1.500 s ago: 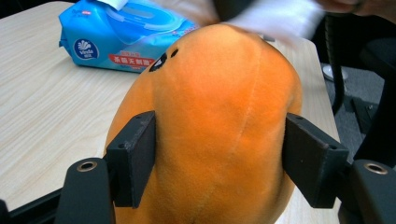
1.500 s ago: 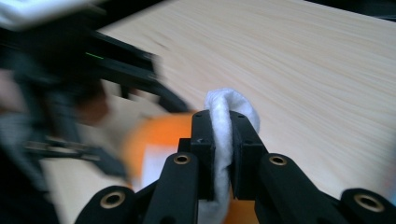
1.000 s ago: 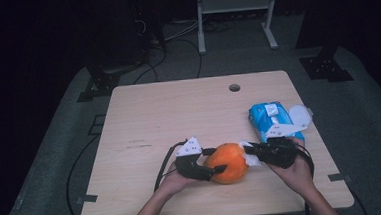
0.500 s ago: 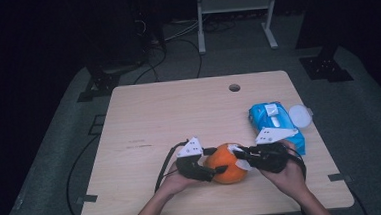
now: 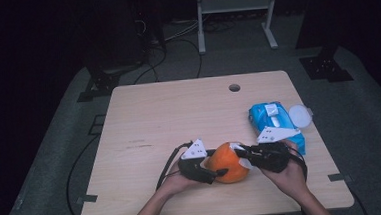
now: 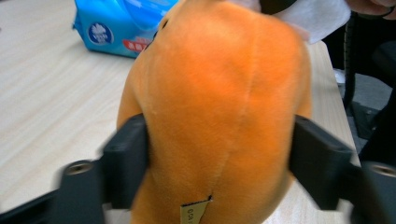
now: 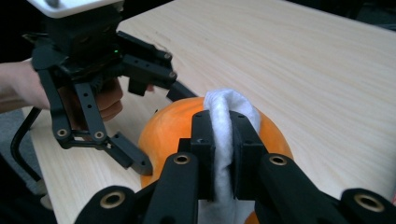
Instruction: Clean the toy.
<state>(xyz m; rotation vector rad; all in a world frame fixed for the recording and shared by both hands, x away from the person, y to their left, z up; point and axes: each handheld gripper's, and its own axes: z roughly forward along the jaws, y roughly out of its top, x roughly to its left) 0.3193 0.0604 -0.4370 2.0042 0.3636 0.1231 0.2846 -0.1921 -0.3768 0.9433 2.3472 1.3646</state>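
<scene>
An orange plush toy (image 5: 228,164) lies near the table's front edge. My left gripper (image 5: 220,165) holds it from the left. In the left gripper view both black jaws press into the toy's (image 6: 224,107) sides, and my left gripper (image 6: 219,158) has just been closing further on it. My right gripper (image 5: 242,155) comes in from the right, shut on a white wipe (image 5: 238,147). In the right gripper view the folded wipe (image 7: 224,105) is pinched in my right gripper (image 7: 220,140) and rests against the toy (image 7: 170,123), with one of the left gripper's fingers (image 7: 126,154) on the toy's near side.
A blue pack of wipes (image 5: 274,117) lies at the table's right edge, with a round white lid (image 5: 299,116) beside it. The wooden table (image 5: 179,113) has a cable hole (image 5: 234,88) at the back. Dark floor, cables and a metal frame lie beyond.
My right gripper with the wipe has shifted slightly left against the toy. The left hand and the toy have stayed in place.
</scene>
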